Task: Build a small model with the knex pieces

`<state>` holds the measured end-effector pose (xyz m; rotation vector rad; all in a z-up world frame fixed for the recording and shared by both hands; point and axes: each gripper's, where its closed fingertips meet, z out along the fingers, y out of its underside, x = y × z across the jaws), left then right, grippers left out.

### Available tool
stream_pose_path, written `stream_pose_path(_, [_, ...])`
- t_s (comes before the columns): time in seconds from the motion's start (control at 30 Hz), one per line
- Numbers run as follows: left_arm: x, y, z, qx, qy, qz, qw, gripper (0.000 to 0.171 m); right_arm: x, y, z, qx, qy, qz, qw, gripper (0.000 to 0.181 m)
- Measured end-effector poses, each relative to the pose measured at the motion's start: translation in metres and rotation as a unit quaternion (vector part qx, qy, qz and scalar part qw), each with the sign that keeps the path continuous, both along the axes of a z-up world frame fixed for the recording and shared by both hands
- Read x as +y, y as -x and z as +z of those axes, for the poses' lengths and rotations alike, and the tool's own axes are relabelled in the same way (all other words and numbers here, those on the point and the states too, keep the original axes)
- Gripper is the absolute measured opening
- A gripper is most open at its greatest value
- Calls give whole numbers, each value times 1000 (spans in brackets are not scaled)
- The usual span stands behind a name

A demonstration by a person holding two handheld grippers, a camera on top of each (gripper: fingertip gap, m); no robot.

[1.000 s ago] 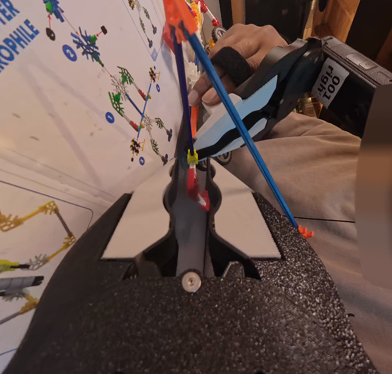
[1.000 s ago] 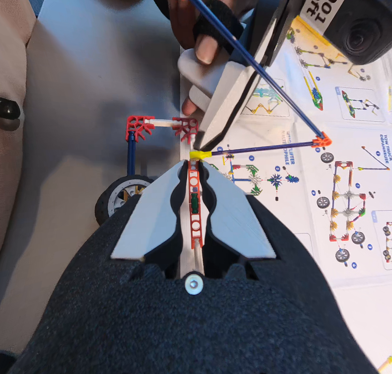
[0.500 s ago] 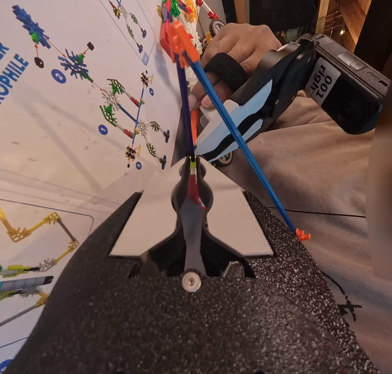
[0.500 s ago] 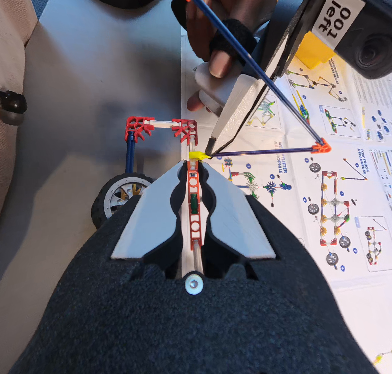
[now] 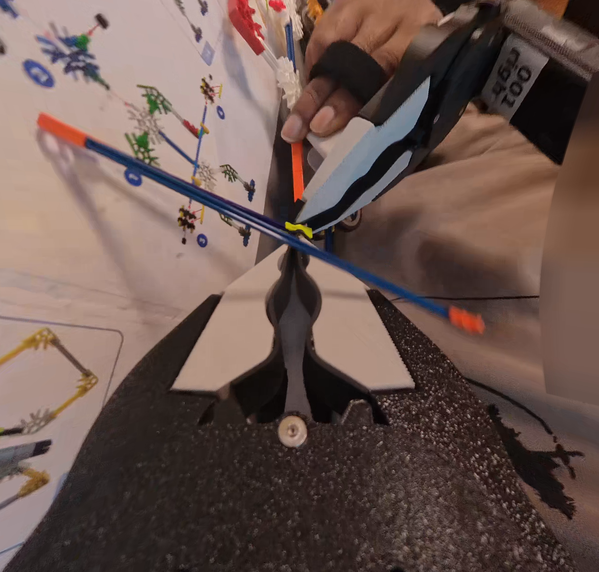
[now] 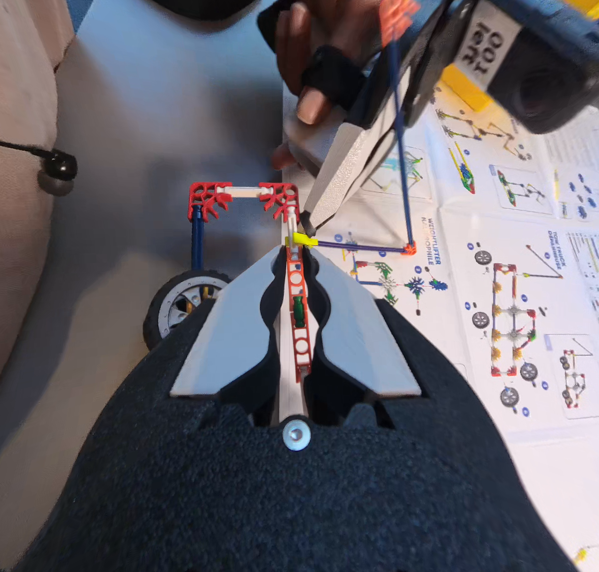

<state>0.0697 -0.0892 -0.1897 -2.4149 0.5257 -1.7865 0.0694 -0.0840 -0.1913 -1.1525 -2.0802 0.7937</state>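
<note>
My right gripper [image 6: 293, 251] is shut on an orange ladder-like strip [image 6: 299, 297] of a rod-and-connector toy frame. The frame has red connectors [image 6: 210, 196], a white rod [image 6: 246, 190] and a black wheel [image 6: 181, 303]. A yellow connector [image 6: 304, 239] sits just beyond my right fingertips, clipped to a white rod. A dark blue rod [image 6: 359, 247] runs from it to an orange corner connector [image 6: 409, 249], where a second blue rod [image 6: 400, 134] starts. My left gripper [image 5: 293, 250] is shut; its tip rests beside the yellow connector [image 5: 299, 228]. The blue rod [image 5: 372, 280] crosses over its fingertips.
A white instruction sheet [image 6: 486, 297] with printed diagrams covers the table under the rods. A pile of loose coloured parts [image 5: 259, 21] lies at the far end. A yellow box [image 6: 463, 92] stands behind the left gripper. A person's hand [image 5: 356, 37] holds the right gripper. Left and right tips are no more than a few centimetres apart.
My left jaws closed from open to shut. The two blue rods swung from upright to lying across towards the left in the left wrist view. My right gripper kept its hold on the orange strip.
</note>
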Motion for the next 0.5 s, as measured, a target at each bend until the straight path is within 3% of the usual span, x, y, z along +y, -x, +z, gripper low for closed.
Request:
stream_pose_path(0.07, [-1,1,6,6,-12,-32,999,0,-1,1,6,16,4,5,1000,6])
stream_pose_path(0.27, [14,3,17,-45,24,13,999,0,9,1,12,28,-12,-1,1000,7])
stream_pose_path(0.4, [17,5,10,-61,72,61,994,26,10,-1,14,33,-15,1,999,7])
stream_pose_path(0.5, [24,1,9,-82,100,100,986,27,7,-2,9,22,-16,11,1000,8])
